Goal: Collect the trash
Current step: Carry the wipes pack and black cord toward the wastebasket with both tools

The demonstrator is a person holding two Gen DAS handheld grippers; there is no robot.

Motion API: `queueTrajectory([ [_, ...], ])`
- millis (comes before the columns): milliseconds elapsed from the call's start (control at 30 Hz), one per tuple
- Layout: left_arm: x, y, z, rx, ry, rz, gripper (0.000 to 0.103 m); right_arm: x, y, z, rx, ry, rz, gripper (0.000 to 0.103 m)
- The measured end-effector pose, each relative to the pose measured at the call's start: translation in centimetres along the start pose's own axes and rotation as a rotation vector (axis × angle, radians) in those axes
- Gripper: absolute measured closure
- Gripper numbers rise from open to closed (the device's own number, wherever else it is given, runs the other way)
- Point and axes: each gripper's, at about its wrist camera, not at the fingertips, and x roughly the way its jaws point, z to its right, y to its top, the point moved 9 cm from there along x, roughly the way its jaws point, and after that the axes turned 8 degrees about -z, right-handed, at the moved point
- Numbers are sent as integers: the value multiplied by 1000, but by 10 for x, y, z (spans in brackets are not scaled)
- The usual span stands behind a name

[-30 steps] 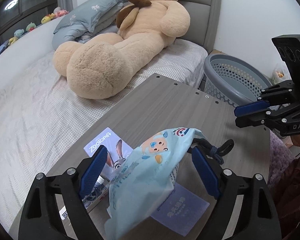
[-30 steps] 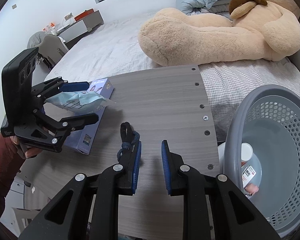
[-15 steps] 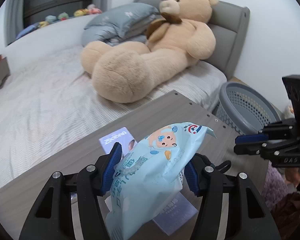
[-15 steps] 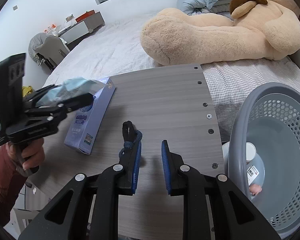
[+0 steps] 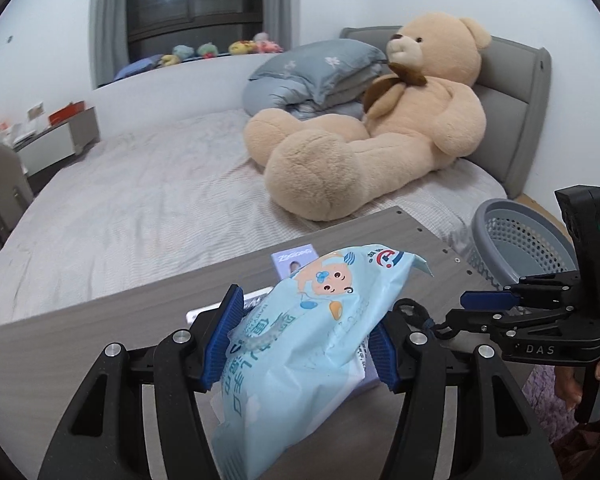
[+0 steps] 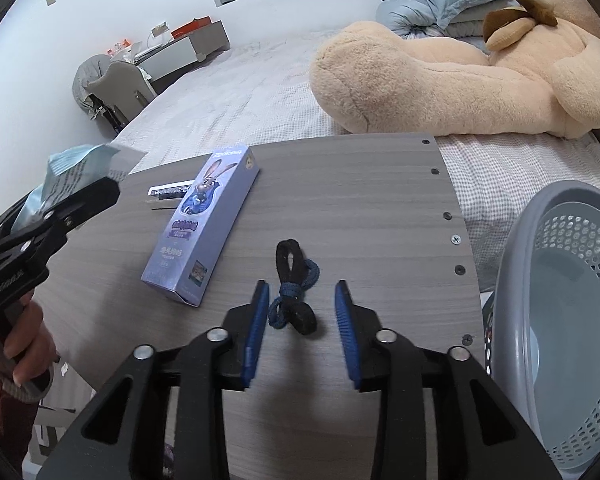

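Here we hold the blue wipes packet (image 5: pixel 300 344) clamped in our left tool (image 5: pixel 300 344), raised off the worktop (image 6: pixel 340 184); the basket (image 6: pixel 572 320) lies rightward, nearer our right tool (image 6: pixel 302 328), whose jaws have just been opening around the cord (image 6: pixel 294 292), not touching it.

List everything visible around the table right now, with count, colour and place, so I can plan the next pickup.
Soft wipes packet: one, light blue, clamped in the left gripper, off the table.
Rabbit-print carton: one, lilac, flat on the grey wooden tabletop.
Knotted cord: one, black and navy, on the tabletop between the right gripper's pads, untouched.
Small flat pack: one, white and dark, beside the carton.
Perforated plastic basket: one, grey, beside the table.
Teddy bear: one, beige, on the bed.
Pillows: grey-blue, stacked by the headboard.
Left gripper: black, blue pads.
Right gripper: jaws just opened.
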Motion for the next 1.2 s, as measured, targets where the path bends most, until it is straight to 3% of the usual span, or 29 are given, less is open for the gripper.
queueTrajectory([
  [200, -14, -16, -5, -81, 70, -2, 46, 10, 3, -12, -36, -22, -2, 69],
  [333, -17, -23, -8, -132, 105, -20, 46, 21, 3, -17, -71, -81, -9, 69],
  [700, -25, -44, -13, -243, 159, -50, 46, 39, -1, -19, -102, -154, -26, 69],
  [767, -25, -44, -13, -249, 161, -55, 46, 40, 0, -20, -107, -156, -24, 76],
  [833, -25, -45, -13, -259, 157, -58, 46, 41, 0, -21, -109, -152, -24, 89],
  [1200, -25, -40, 2, -267, 127, -74, 46, 10, -1, -10, -38, -93, 14, 91],
])
